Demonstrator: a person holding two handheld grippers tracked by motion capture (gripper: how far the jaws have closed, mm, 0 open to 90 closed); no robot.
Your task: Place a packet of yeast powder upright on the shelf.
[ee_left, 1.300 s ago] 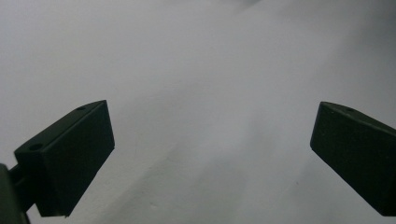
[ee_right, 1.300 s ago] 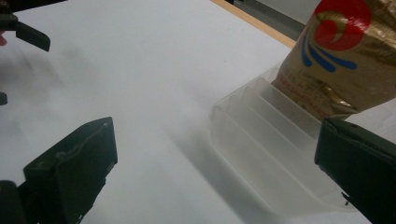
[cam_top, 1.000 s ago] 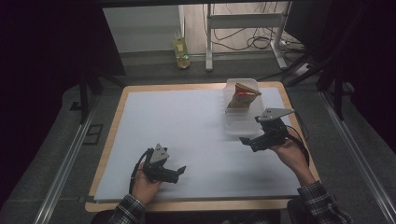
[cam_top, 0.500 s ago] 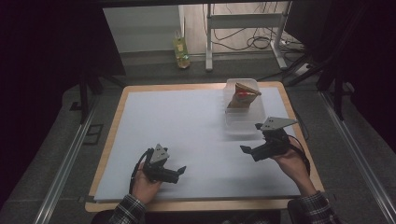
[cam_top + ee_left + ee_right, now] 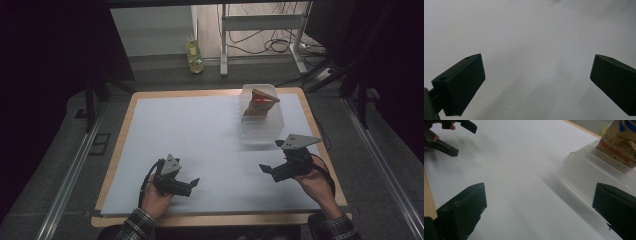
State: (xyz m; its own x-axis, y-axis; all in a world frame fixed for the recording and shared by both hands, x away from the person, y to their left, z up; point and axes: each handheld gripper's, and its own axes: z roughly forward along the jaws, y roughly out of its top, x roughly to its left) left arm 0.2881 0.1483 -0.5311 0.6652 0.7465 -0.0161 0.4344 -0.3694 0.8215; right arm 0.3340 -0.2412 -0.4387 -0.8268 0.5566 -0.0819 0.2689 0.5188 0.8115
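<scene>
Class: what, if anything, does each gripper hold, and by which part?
Nothing: the left gripper and right gripper are both open and empty, over the white table.

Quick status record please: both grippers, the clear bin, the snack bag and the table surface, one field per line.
left gripper: open, nothing between its fingers, low over the white sheet at the near left
right gripper: open, empty, near right, just short of the bin
clear plastic bin: on the sheet at the far right, apart from both grippers
snack bag: brown with red print, standing tilted inside the bin's far end
white sheet: covers the wooden table
</scene>
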